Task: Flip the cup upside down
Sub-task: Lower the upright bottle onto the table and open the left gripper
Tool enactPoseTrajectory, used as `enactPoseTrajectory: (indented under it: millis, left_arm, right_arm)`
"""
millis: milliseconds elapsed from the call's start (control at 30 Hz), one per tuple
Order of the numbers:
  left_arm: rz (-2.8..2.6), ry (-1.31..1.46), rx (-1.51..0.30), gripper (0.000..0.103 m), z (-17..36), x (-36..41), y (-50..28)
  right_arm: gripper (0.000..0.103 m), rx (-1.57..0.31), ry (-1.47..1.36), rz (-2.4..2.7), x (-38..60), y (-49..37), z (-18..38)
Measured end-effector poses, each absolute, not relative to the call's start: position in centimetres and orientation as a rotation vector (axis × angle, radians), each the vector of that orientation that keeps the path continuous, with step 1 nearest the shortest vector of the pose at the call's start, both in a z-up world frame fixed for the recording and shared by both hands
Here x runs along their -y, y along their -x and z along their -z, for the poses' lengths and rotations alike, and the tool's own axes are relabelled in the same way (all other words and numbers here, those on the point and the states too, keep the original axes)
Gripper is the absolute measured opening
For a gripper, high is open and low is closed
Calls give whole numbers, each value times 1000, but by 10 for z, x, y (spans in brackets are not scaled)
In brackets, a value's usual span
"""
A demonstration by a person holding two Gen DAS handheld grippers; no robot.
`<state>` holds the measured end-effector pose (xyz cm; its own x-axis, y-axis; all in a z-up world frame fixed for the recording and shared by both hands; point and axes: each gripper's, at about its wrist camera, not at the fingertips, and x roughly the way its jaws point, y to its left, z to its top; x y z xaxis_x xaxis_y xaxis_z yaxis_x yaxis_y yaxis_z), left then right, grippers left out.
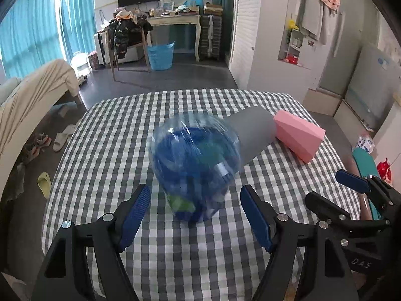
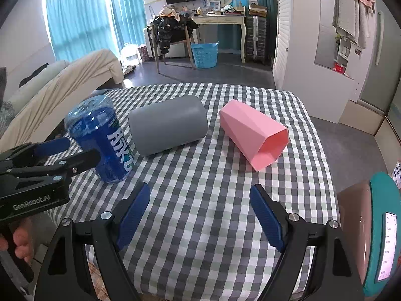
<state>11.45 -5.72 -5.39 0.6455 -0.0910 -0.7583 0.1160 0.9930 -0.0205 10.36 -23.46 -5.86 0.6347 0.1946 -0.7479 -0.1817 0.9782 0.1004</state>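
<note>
On checked cloth (image 2: 200, 200), both grippers' fingers (image 1: 135, 213) spread wide, empty.

A blue cup (image 2: 100, 138) stands tilted on the checkered worktop (image 2: 200, 213); grey cup (image 2: 168, 130) and pink cup (image 2: 253, 133) lie sideways.

- The blue cup (image 2: 100, 139) is clear plastic with white lettering down its side. It stands on the checked cloth, tilted a little, its domed end up, at the left, just beside the grey cup. It looks blurred in the left wrist view (image 1: 195, 168).
- The grey cup (image 2: 168, 128) lies on its side, mid-table.
- The pink cup (image 2: 253, 133), faceted, lies on its side, mouth toward the camera, right of the grey one.
</note>
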Motion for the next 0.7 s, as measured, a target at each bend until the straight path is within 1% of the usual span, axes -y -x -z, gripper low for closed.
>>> enactPoseTrajectory:
  millis: [167,400,700]
  left_arm:
    - [128,-27,-870,77,56,56,-115]
    - [134,-16,-836,77,50,51,-112]
    - [178,5,-744,77,22,45,-86]
  right_arm:
    - [82,-859,-15,-209,235,-103,59]
    - [82,-845,-14,-203,236,-101,56]
    - [82,-772,3,-178,232,-79,25]
